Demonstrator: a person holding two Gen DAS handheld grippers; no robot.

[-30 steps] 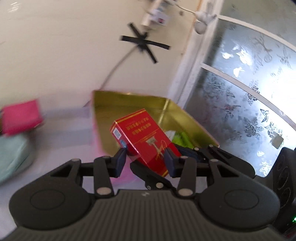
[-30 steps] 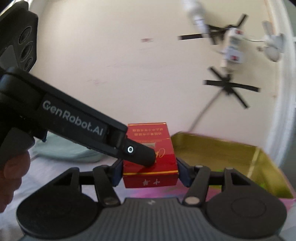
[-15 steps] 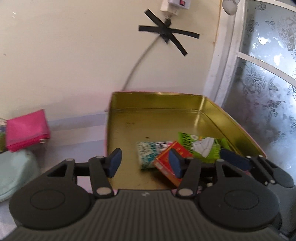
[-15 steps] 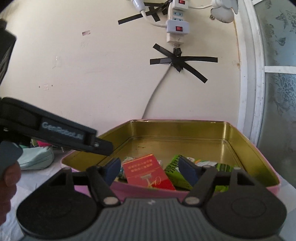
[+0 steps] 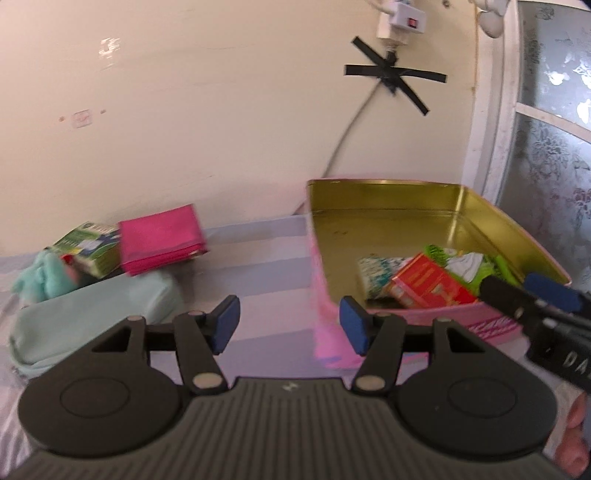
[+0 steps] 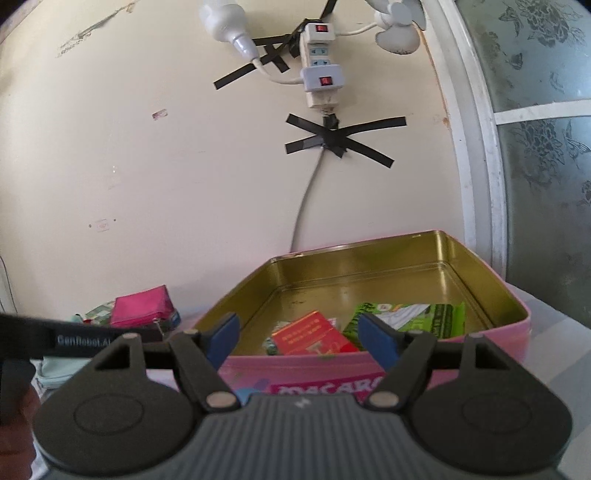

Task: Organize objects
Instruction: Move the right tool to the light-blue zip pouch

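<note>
Now | red box [image 6: 312, 332] lies inside tin [image 6: 491, 328], released | left gripper [image 5: 288, 325] opening, empty; right gripper [image 6: 295, 338] apart, empty | risk: I reckon my next reach for pink pouch [image 5: 160, 240] may clip tin's wall.

A cream wall [image 6: 184, 166] stands behind, scuffed in spots, with a white power strip [image 6: 319, 70] fixed high up and its cable [image 6: 306, 199] held by crossed black tape [image 6: 338, 142]. To the right a white frame [image 6: 476, 166] holds frosted, flower-patterned glass [image 6: 546, 129], daylight coming through. A small white fan [image 6: 397, 26] hangs near the frame's top.
</note>
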